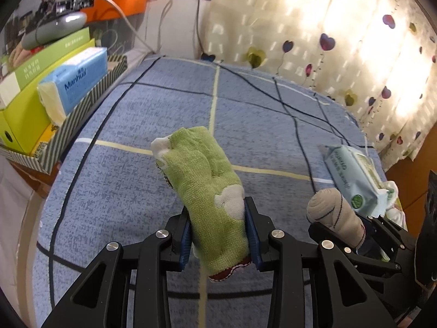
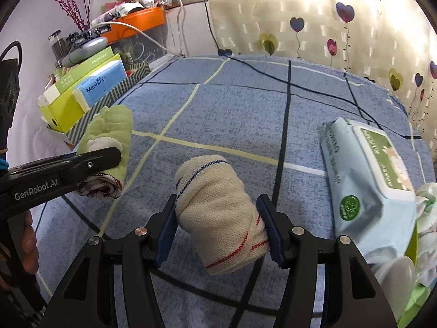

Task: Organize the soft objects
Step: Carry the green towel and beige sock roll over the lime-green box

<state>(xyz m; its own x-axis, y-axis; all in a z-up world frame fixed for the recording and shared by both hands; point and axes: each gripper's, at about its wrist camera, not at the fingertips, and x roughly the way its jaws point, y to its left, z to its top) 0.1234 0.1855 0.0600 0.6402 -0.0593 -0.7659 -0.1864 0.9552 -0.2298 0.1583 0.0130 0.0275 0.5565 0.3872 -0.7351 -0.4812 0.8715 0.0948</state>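
My left gripper (image 1: 218,232) is shut on a rolled green cloth (image 1: 202,188) with white patches and a red-edged end, held above the blue plaid bed cover (image 1: 142,191). The green cloth also shows in the right wrist view (image 2: 109,136), in the left gripper (image 2: 90,164). My right gripper (image 2: 218,229) is shut on a rolled cream cloth (image 2: 218,216) with blue and red stitched lines, held above the cover (image 2: 232,125). The cream cloth (image 1: 333,213) also shows at the right of the left wrist view, beside the green one.
A pale blue wet-wipes pack (image 2: 366,169) lies on the bed at the right, next to crumpled white and green things (image 2: 426,218). A striped tray (image 1: 82,114) at the left edge holds a blue tissue pack (image 1: 79,79) and green boxes. A heart-print curtain (image 1: 327,41) hangs behind.
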